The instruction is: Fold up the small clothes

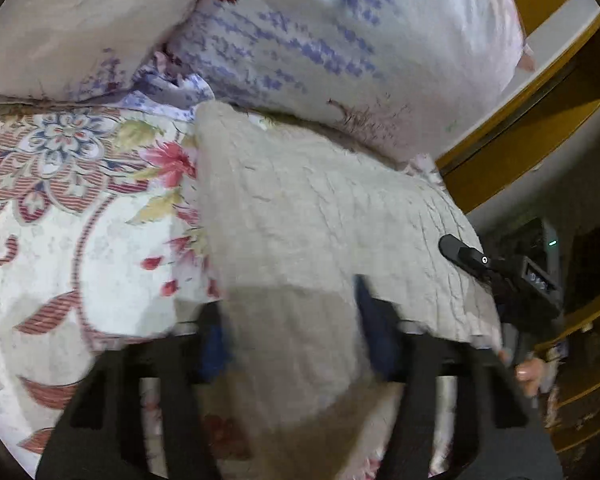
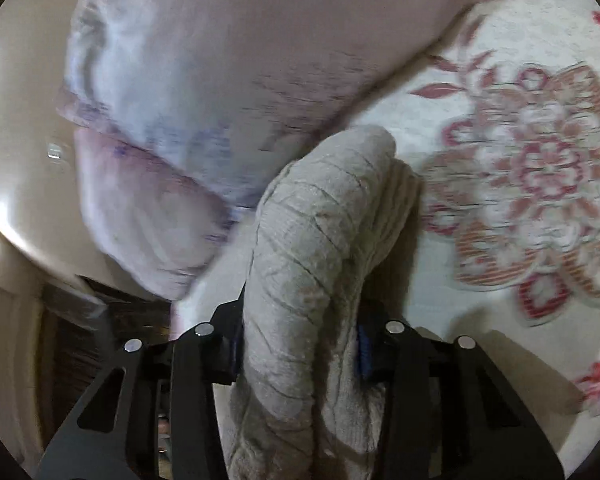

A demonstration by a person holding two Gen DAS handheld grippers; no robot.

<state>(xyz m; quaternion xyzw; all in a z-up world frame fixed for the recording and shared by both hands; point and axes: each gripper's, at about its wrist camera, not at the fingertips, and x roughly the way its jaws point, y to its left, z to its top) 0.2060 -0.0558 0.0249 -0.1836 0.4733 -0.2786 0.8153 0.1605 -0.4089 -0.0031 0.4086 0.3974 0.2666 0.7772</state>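
A beige textured garment (image 1: 312,208) lies spread on a floral bedsheet (image 1: 60,200). My left gripper (image 1: 292,332) hovers over its near edge with the jaws wide apart, cloth passing between them; the blur hides whether they pinch it. My right gripper (image 2: 300,344) is closed on a bunched fold of the same beige garment (image 2: 320,220), which rises between its fingers. The right gripper also shows in the left wrist view (image 1: 480,260) at the garment's right edge.
Pale pillows with purple print (image 1: 320,40) lie against the garment's far edge, also in the right wrist view (image 2: 220,60). A yellow wooden bed frame (image 1: 540,120) runs at the right. The floral sheet (image 2: 520,200) extends right.
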